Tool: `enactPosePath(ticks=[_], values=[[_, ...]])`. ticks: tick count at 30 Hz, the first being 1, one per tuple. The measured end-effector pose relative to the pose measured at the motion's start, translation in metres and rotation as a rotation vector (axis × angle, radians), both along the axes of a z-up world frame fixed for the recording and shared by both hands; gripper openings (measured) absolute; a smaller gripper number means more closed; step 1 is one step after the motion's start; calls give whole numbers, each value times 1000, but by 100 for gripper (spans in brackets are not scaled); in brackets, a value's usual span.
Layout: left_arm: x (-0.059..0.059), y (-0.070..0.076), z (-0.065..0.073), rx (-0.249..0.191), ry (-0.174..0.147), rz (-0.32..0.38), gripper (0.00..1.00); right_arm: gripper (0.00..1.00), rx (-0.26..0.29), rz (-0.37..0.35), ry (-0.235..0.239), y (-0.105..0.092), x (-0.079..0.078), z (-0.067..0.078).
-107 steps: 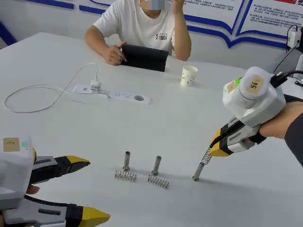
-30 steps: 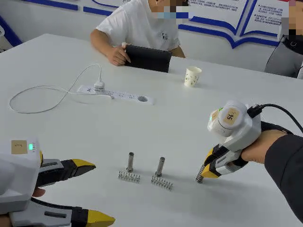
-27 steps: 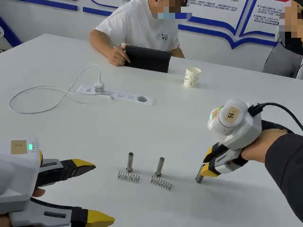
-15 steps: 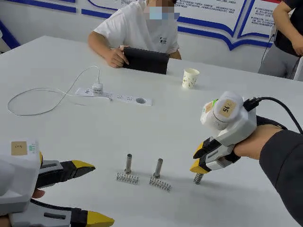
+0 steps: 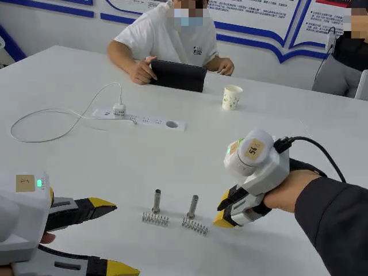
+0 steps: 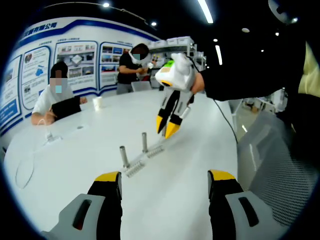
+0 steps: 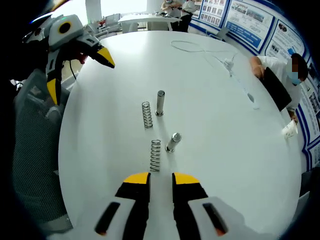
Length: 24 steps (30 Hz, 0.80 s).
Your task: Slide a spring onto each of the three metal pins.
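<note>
Two bare metal pins (image 5: pixel 156 201) (image 5: pixel 192 206) stand upright on the white table (image 5: pixel 86 167). A loose spring lies in front of each: the left spring (image 5: pixel 154 218) and the right spring (image 5: pixel 195 226). My right gripper (image 5: pixel 223 211) hovers low just right of the right spring, its jaws a narrow gap apart with nothing between them. Its own view has that spring (image 7: pixel 155 155) and pin (image 7: pixel 172 141) straight ahead of the right gripper (image 7: pixel 161 179). My left gripper (image 5: pixel 121 237) is wide open at the near left, apart from the pins. The left gripper (image 6: pixel 165 180) faces both pins (image 6: pixel 123 156).
A white power strip (image 5: pixel 144 119) with a looping cable lies mid-table. A paper cup (image 5: pixel 232 97) stands beyond it. A seated person holds a black tablet (image 5: pixel 177 73) at the far edge, and another person is at the back right.
The right gripper pushed its spring down onto the right-hand pin, let go, and moved left toward the middle pin's spring, now covering that right-hand pin. The left gripper stayed put.
</note>
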State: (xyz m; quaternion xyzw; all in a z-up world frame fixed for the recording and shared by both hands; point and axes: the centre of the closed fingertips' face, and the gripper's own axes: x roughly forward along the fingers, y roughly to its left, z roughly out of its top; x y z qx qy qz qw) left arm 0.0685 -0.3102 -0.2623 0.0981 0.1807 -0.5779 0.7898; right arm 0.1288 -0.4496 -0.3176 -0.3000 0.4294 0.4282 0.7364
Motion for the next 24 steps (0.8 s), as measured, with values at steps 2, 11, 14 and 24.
enactPosePath(ticks=[2, 11, 14, 24], values=[[0, 0, 0, 1, 1, -1, 71, 18, 4, -1, 8, 3, -1, -5], [-1, 0, -2, 5, 6, -1, 71, 17, 12, -14, 39, 9, -2, -22], [-2, -1, -2, 6, 7, -2, 70, 17, 6, -14, 46, 9, -3, -26], [-2, 0, -3, 6, 10, 2, 70, 15, 8, -25, 61, 10, -2, -32]])
